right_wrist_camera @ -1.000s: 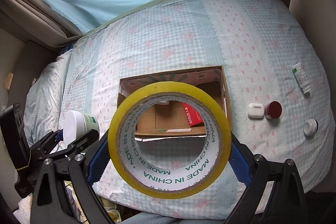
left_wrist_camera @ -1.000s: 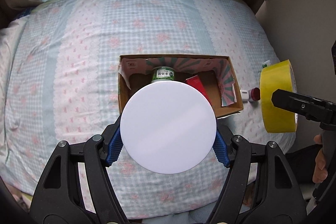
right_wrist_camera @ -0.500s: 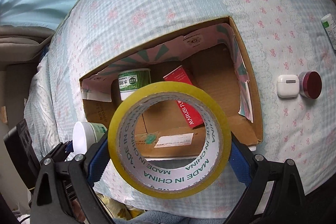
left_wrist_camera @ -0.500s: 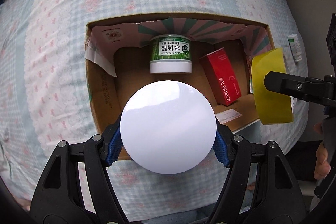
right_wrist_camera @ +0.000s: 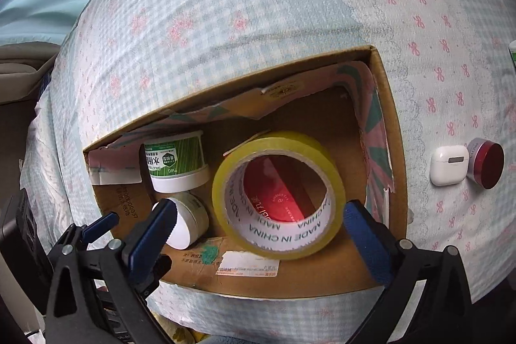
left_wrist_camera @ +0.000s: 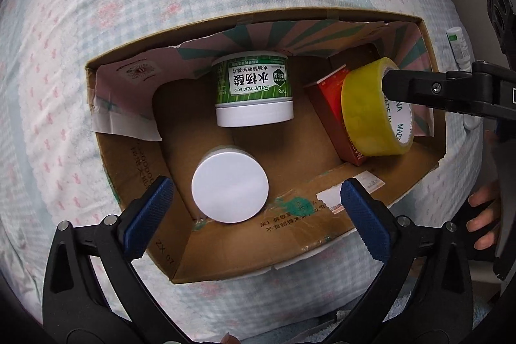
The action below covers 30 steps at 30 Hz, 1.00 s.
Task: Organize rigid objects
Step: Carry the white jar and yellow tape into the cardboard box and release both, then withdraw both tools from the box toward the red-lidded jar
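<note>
yellow tape roll (right_wrist_camera: 279,195) sits inside the cardboard box (right_wrist_camera: 385,105), between the open right hand-held gripper (right_wrist_camera: 259,223) fingers.

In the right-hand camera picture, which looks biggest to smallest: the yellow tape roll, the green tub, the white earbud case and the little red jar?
1. yellow tape roll, though it is nearest the camera
2. green tub
3 and 4. white earbud case and red jar look about alike; unranked.

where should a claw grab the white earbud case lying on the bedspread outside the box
Come from above and close on the two long flat sides of the white earbud case. It lies flat on the bedspread, with the red-lidded jar close against one side, so avoid pinching along that axis.
</note>
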### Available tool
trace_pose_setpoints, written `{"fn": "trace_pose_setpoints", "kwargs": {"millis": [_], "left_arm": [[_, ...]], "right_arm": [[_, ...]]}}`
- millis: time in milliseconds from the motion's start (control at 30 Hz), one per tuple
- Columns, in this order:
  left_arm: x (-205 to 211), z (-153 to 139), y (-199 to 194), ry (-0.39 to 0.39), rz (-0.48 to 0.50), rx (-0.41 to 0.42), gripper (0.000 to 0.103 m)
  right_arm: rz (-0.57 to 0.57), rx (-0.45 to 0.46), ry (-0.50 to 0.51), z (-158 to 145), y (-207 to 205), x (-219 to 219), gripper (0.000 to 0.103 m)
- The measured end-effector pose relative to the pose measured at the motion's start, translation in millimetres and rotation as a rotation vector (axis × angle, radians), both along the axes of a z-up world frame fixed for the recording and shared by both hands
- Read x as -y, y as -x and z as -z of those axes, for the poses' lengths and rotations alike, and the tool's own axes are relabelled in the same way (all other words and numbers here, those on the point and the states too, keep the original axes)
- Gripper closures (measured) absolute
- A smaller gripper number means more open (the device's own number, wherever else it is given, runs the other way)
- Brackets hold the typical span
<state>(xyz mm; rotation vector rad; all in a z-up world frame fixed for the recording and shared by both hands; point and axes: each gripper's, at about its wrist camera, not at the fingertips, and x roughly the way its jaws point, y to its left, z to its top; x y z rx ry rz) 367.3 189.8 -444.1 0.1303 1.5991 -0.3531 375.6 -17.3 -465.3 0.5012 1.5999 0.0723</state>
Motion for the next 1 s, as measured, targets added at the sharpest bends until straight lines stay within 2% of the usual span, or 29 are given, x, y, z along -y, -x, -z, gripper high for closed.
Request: {"fn": "trace_pose_setpoints", "kwargs": {"millis": [200, 433, 767, 1000], "left_arm": [[-4.3, -9.6, 5.6, -0.001, -0.028, 0.022, 0.001], [-9.8, -32.5, 17.2, -0.01, -0.048, 0.073, 0.001], [-21.6, -95.1, 46.2, -0.021, -0.065, 0.218, 0.0], [-37.9, -140.5, 85.7, -0.011, -0.114, 0.323, 0.0]], "right_arm": [[0.009, -0.019, -0.016, 0.9, 2.7, 4.5, 0.0], [0.001, 0.009, -0.001, -17.3, 13.3, 2.6, 0.0], [-0.03, 0.071, 0.034, -65.0, 45.7, -5.7, 0.0], [-0.068, 0.156, 0.07, -112.4, 84.9, -15.2, 0.0]]}}
